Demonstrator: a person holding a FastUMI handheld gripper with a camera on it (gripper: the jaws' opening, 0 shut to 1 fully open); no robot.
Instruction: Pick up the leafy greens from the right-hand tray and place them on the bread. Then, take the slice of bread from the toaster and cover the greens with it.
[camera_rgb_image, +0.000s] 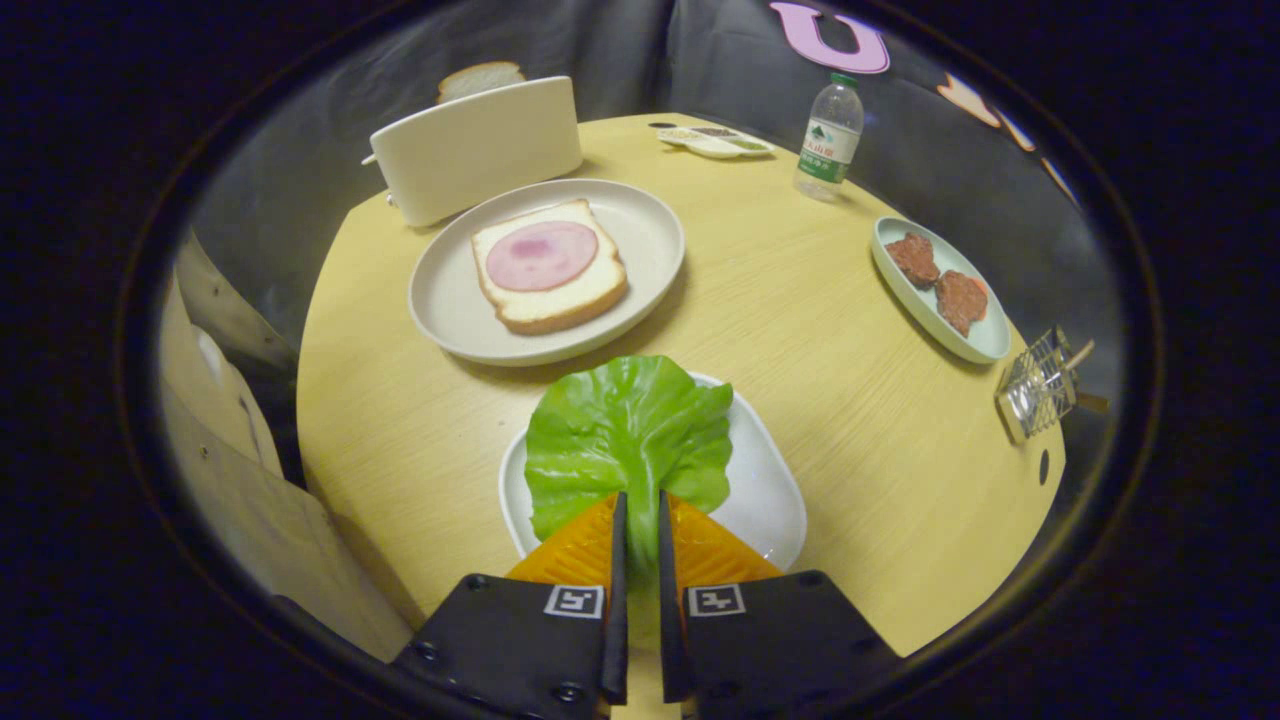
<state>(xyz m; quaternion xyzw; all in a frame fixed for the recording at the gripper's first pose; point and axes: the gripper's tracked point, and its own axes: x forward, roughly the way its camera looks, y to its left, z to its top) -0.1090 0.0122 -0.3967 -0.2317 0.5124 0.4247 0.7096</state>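
Gripper view.

Item 1: hand-held gripper. Fingers nearly pressed together, pinching the near edge of the leaf along its pale midrib; a narrow slit remains between them, with green showing in it. Pose: low over the counter, pointing toward 12 o'clock, roughly level.

Item 2: broad, crinkled green lettuce leaf. Lies on a white rounded-square tray, just ahead of the fingers, its far lobe overhanging the tray rim.

Item 3: square slice of white bread topped with a round pink slice of ham. Sits on a round grey plate, at 11 o'clock beyond the leaf, near the tray.

Item 4: cream box-shaped toaster, at 11 o'clock behind the plate, a second bread slice standing up out of it.

Item 5: round pale wooden counter, carrying all of the above.

Handling note, judged: the step in hand is the grasp and lift of the leaf. Keep the pinch on the stiff midrib, raise straight up until the limp edges leave the tray, then carry toward 11 o'clock and lay it flat, centred on the ham.
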